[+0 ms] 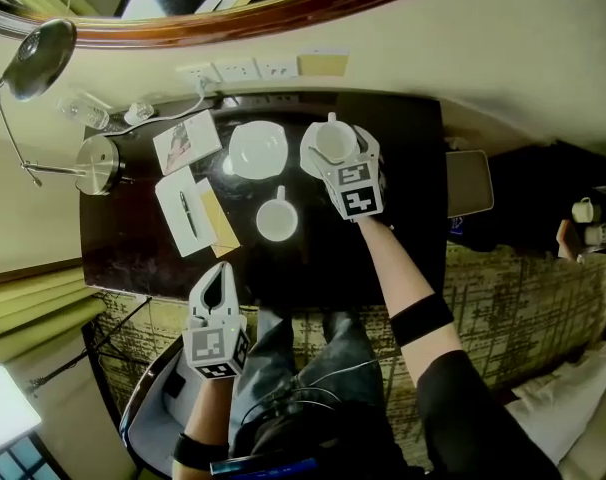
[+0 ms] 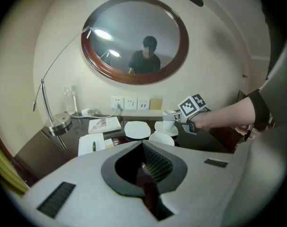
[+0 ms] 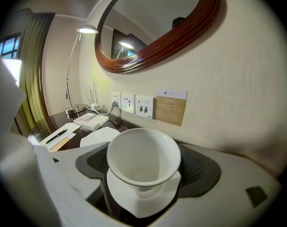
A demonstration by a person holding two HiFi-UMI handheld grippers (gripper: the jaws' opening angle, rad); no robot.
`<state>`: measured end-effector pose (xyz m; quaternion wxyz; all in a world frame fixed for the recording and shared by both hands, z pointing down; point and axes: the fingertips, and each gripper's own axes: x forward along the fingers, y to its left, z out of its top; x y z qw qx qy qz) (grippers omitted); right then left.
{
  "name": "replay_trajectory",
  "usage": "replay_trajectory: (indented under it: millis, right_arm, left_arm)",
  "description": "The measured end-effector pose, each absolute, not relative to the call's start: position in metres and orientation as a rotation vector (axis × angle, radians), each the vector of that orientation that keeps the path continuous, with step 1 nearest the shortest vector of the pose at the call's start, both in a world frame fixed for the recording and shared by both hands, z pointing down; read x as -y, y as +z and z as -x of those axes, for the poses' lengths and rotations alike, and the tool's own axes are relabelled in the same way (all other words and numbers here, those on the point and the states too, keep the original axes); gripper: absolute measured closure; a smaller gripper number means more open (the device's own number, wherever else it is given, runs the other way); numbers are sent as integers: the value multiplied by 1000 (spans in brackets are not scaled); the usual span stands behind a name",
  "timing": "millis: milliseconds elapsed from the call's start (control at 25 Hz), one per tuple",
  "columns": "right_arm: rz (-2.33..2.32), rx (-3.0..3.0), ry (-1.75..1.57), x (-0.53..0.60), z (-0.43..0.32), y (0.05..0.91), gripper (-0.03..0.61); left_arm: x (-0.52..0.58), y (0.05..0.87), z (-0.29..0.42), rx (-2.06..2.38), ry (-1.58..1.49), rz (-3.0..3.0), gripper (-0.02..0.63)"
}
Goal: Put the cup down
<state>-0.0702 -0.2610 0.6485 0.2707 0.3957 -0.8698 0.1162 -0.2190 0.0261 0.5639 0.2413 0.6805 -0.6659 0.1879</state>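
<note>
Grip check on the right gripper (image 1: 341, 151) first: spread wide and clamped on the white cup (image 3: 142, 157), one dark meshed pad pressed on each side of the bowl, open mouth facing up. Directly under those jaws, a white saucer (image 3: 134, 200) with the cup's foot centred over it. Looks either set down on it or just above it, honestly can't tell which from any view. Beyond the jaws, just a cream wall with a row of sockets (image 3: 129, 104) and a tan card (image 3: 170, 107). Off to the left of the jaws, a second, empty saucer (image 1: 256, 150). Nearer the person from that, a second white cup (image 1: 276, 220) sitting by itself on the dark counter (image 1: 403, 228).

Now the left gripper (image 1: 217, 286): pressed fully together, nothing pinched, touching nothing. Hanging at the near edge of the counter, well apart from the right one, pointing toward the crockery. Ahead and left of its jaws, a notepad (image 1: 171, 190) with a pen (image 1: 186, 213) on it, a booklet (image 1: 186, 140) and a chrome desk lamp (image 1: 96, 160).
</note>
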Motion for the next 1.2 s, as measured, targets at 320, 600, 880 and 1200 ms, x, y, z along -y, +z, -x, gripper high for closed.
replay_trajectory:
  millis: [320,600,880,1200]
  right_arm:
    - [-1066,2326,322,258,65,664,143]
    - [-1065,2320,282,257,65,665,104]
    - [-1077,2318,249,250,56,649,87]
    - [-1017,2361,260,207,49,587,273]
  left_arm:
    - [-26,567,219,1836,511,-1844,614]
    - [-29,565,214,1841,514,-1844,614]
    - [-36,558,210,1851,499,-1846,614]
    - [-42,526,207,1855,463,-1888,614]
